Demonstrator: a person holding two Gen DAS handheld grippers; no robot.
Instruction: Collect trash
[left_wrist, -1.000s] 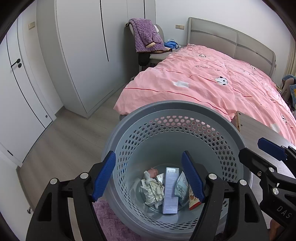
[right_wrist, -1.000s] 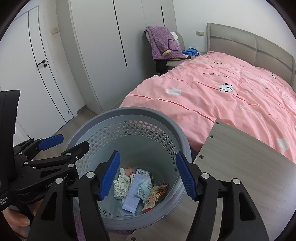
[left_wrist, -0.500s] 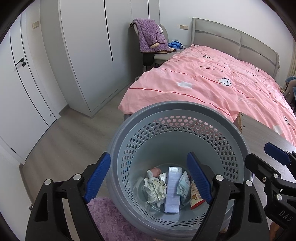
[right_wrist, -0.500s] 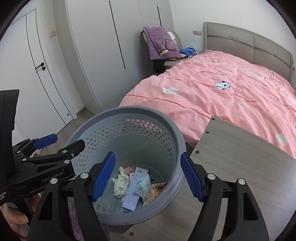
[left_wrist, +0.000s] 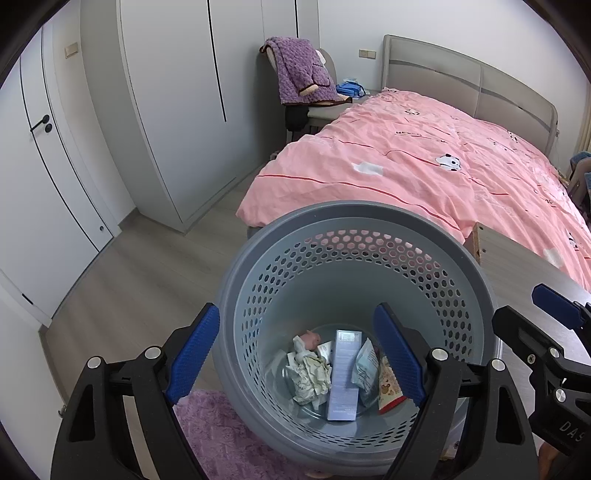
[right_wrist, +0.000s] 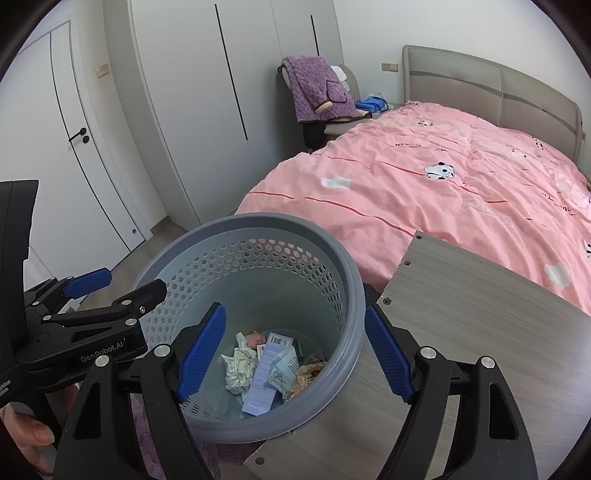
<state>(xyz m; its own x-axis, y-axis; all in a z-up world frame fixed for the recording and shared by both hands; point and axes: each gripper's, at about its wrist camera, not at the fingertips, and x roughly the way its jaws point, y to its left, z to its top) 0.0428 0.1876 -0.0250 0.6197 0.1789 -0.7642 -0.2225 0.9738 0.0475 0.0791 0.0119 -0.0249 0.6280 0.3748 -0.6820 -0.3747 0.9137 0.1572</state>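
Note:
A grey perforated waste basket (left_wrist: 354, 221) stands on the floor beside a low table; it also shows in the right wrist view (right_wrist: 258, 225). Inside lie crumpled paper (left_wrist: 310, 376), a pale blue box (left_wrist: 343, 376), snack wrappers (left_wrist: 388, 384) and a small pink piece (left_wrist: 310, 338). My left gripper (left_wrist: 295, 354) is open and empty, above the basket's near rim. My right gripper (right_wrist: 293, 354) is open and empty, above the basket's right side. The same box (right_wrist: 267, 369) and paper (right_wrist: 240, 369) show in the right wrist view.
A grey wooden table top (right_wrist: 461, 317) lies right of the basket. A bed with a pink cover (left_wrist: 443, 170) fills the right. A purple rug (left_wrist: 221, 435) lies under the basket. White wardrobes (left_wrist: 177, 103) and a chair with a purple blanket (left_wrist: 299, 70) stand behind.
Both grippers have drawn back and up from the basket, so it looks smaller and more floor and table show. Both stay open and empty.

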